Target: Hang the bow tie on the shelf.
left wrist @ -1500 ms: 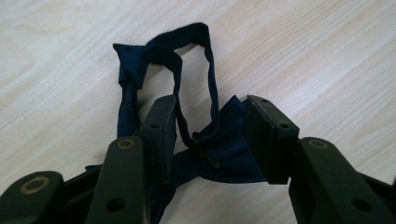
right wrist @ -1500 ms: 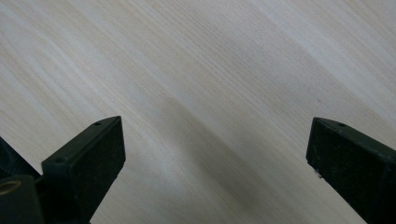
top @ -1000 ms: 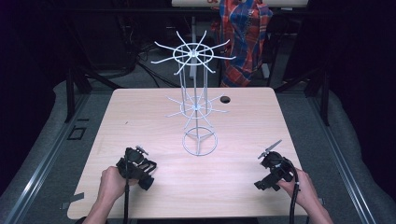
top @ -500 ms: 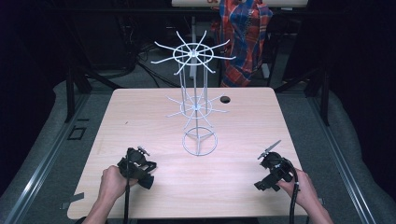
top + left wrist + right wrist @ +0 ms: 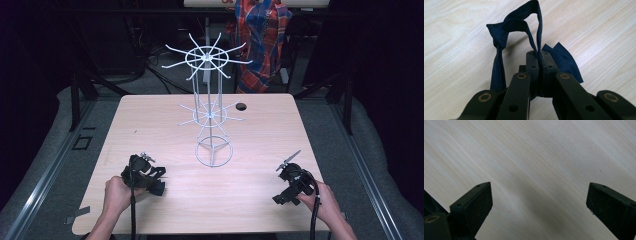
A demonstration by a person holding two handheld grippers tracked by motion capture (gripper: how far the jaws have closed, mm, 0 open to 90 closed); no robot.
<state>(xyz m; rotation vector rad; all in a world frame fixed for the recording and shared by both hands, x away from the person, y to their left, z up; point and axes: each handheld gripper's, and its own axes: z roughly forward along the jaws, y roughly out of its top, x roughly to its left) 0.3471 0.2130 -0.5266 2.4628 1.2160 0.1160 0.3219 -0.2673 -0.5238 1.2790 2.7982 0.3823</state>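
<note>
A dark navy bow tie (image 5: 511,27) with a strap loop lies on the wooden table (image 5: 260,195), its strap pinched between the closed jaws of my left gripper (image 5: 538,53). From above, that left gripper (image 5: 150,175) sits low at the table's front left, held by a hand. A white wire rack (image 5: 210,100) with hooked arms on two tiers stands upright in the table's middle. My right gripper (image 5: 539,197) stands open over bare wood with nothing between its jaws; in the high view the right gripper (image 5: 290,180) is at the front right, well apart from the rack.
A small dark hole (image 5: 241,106) is in the table near its far edge, behind the rack. A plaid cloth (image 5: 262,35) hangs behind the table. Metal floor rails (image 5: 55,165) run along both sides.
Both grippers have drifted only slightly; the left hand has shifted a little with the bow tie still in its jaws. The rack has not moved.
</note>
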